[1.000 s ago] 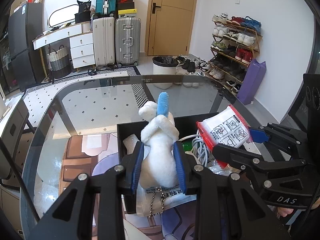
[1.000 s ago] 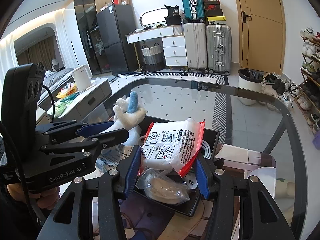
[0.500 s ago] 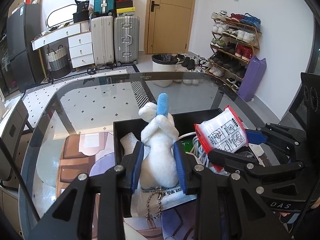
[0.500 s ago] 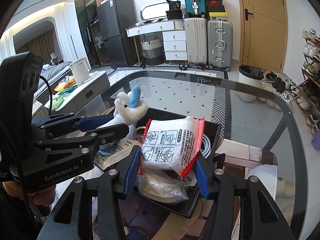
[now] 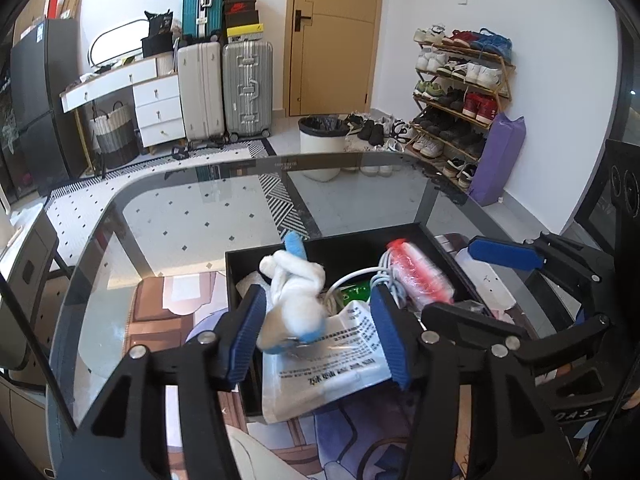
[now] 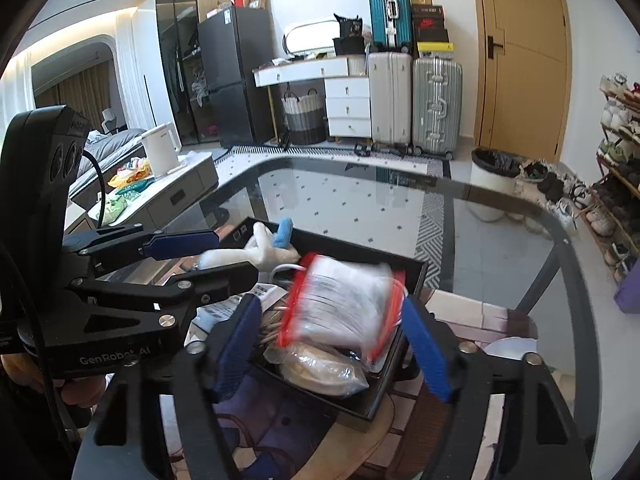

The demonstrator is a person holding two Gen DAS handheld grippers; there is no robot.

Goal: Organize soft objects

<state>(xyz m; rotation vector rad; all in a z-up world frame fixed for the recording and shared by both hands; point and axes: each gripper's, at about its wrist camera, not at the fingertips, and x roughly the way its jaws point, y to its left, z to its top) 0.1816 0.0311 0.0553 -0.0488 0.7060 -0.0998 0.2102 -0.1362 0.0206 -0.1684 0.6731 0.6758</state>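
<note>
A white plush toy with a blue ear (image 5: 294,300) drops out of my open left gripper (image 5: 318,338) into the black tray (image 5: 352,236); it also shows in the right wrist view (image 6: 260,250). A white packet with red edges (image 6: 344,306), blurred, falls from my open right gripper (image 6: 332,344) into the same tray (image 6: 416,268); it shows in the left wrist view (image 5: 420,272). Both grippers hover just above the tray.
The tray sits on a glass table (image 5: 180,220) and holds a white printed bag (image 5: 332,360), a coiled white cable (image 5: 360,276) and a clear bag with a beige item (image 6: 324,368). Beyond the table stand suitcases (image 5: 224,88), a bin (image 5: 322,140) and a shoe rack (image 5: 460,88).
Both grippers opened. The plush toy left the left gripper and tipped down into the tray. The red-edged packet left the right gripper and dropped toward the tray.
</note>
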